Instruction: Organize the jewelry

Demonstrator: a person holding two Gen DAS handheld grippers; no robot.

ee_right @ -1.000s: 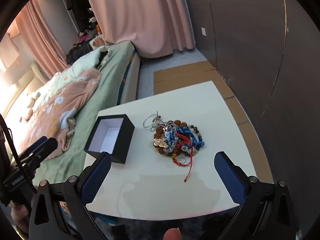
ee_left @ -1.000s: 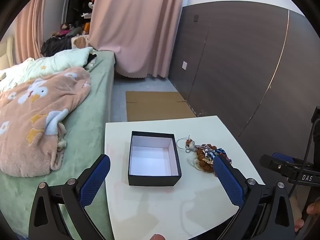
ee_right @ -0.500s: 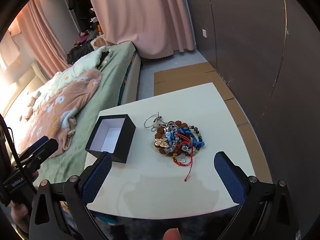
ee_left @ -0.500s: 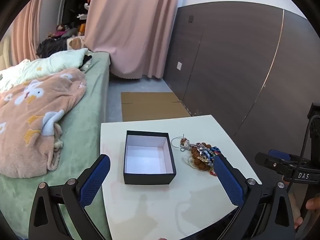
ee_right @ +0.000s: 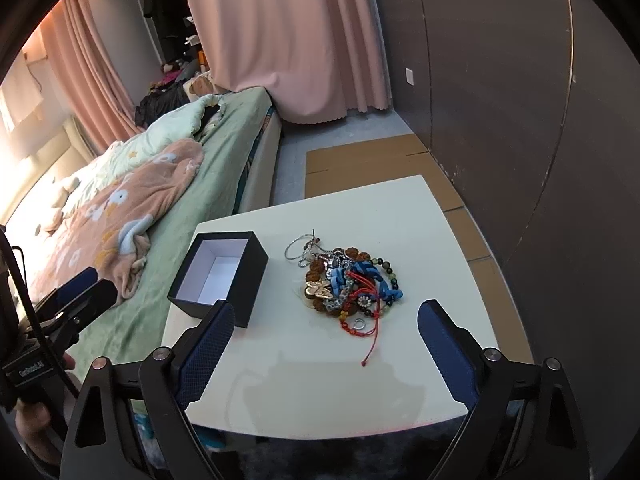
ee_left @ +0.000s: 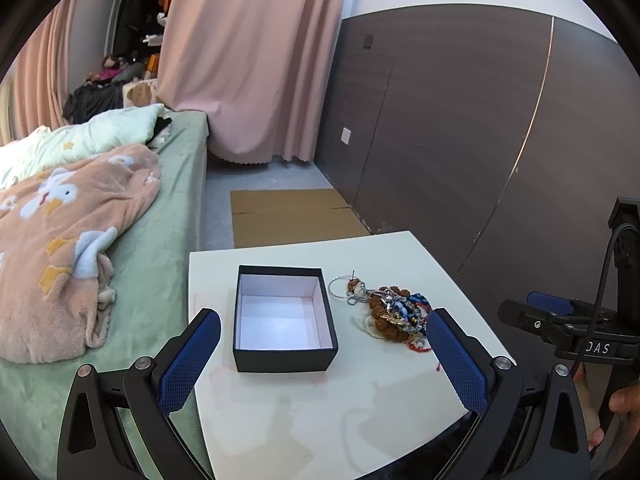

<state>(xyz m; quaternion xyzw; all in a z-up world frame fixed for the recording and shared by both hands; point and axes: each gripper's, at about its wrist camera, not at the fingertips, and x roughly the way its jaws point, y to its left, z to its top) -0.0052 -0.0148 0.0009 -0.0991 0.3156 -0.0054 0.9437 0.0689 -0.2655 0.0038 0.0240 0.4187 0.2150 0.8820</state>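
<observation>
Lying lengthwise away from camera, black box (ee_left: 285,317), jewelry pile (ee_left: 390,313) beside, both hand-held grippers spread apart

White table (ee_right: 400,220): open black box (ee_right: 218,276) on it, jewelry pile (ee_right: 346,284) just right of box.

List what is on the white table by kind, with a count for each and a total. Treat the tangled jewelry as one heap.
Black open box: 1
Jewelry heap: 1; the pieces are too tangled to count singly
Total on the table: 2
</observation>
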